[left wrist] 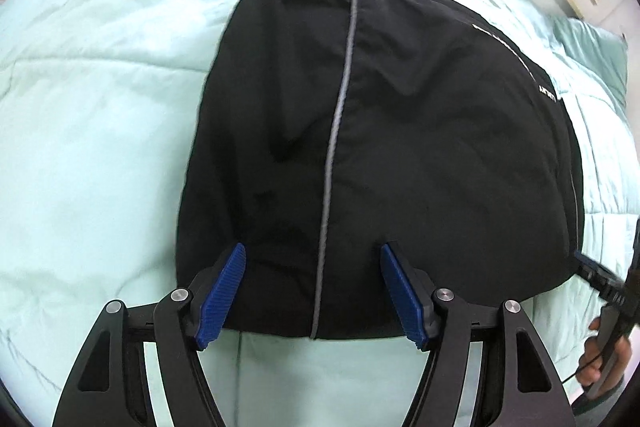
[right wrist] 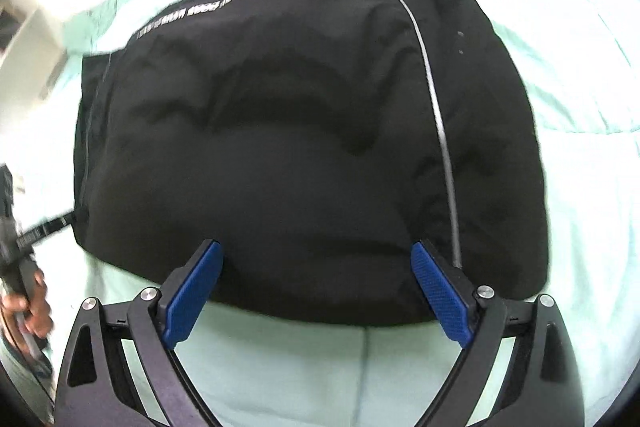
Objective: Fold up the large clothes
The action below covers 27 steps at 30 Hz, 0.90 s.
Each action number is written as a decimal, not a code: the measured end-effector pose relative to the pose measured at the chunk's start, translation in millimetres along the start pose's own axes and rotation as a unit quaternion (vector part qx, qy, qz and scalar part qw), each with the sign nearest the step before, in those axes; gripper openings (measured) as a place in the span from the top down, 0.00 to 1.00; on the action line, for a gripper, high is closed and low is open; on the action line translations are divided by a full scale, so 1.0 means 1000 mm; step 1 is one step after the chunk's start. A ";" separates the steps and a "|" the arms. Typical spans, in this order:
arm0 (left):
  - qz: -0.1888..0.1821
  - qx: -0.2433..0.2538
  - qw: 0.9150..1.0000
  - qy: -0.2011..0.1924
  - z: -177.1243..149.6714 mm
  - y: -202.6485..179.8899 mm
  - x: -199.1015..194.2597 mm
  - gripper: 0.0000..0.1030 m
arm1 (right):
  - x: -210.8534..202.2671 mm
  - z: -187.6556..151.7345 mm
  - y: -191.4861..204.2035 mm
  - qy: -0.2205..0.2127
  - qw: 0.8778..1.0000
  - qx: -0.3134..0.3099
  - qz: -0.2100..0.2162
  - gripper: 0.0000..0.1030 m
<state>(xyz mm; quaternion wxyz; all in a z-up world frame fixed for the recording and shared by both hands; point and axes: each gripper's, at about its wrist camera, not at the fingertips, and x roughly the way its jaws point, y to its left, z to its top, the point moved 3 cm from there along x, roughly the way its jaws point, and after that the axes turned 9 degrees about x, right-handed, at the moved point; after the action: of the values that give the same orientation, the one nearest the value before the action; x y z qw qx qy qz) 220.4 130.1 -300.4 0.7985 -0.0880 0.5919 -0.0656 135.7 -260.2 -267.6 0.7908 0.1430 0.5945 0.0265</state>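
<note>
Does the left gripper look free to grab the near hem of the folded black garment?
Probably yes. The left gripper is open above the black garment's near hem on the mint quilt, with nothing in the way.

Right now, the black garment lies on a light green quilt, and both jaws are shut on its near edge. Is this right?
Not quite. The black garment does lie on the light green quilt, but in both wrist views the jaws of the left gripper and the right gripper stand open, holding nothing.
</note>
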 end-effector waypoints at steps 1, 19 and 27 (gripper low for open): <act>0.002 -0.004 1.000 0.002 0.002 0.001 -0.001 0.31 | -0.002 -0.001 0.001 0.003 1.000 -0.010 -0.011 0.07; -0.070 -0.090 0.992 -0.056 0.067 0.055 -0.024 0.30 | -0.033 0.098 -0.081 -0.058 0.994 0.090 0.005 0.07; -0.091 -0.124 0.988 -0.001 0.074 0.064 0.034 0.30 | 0.028 0.109 -0.100 -0.006 0.992 0.120 0.038 0.07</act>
<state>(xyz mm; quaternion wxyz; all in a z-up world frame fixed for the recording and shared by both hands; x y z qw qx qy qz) 301.5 190.0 -324.9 0.7728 -0.2401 0.5840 -0.0640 234.1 -371.2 -292.2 0.7701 0.2590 0.5828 -0.0161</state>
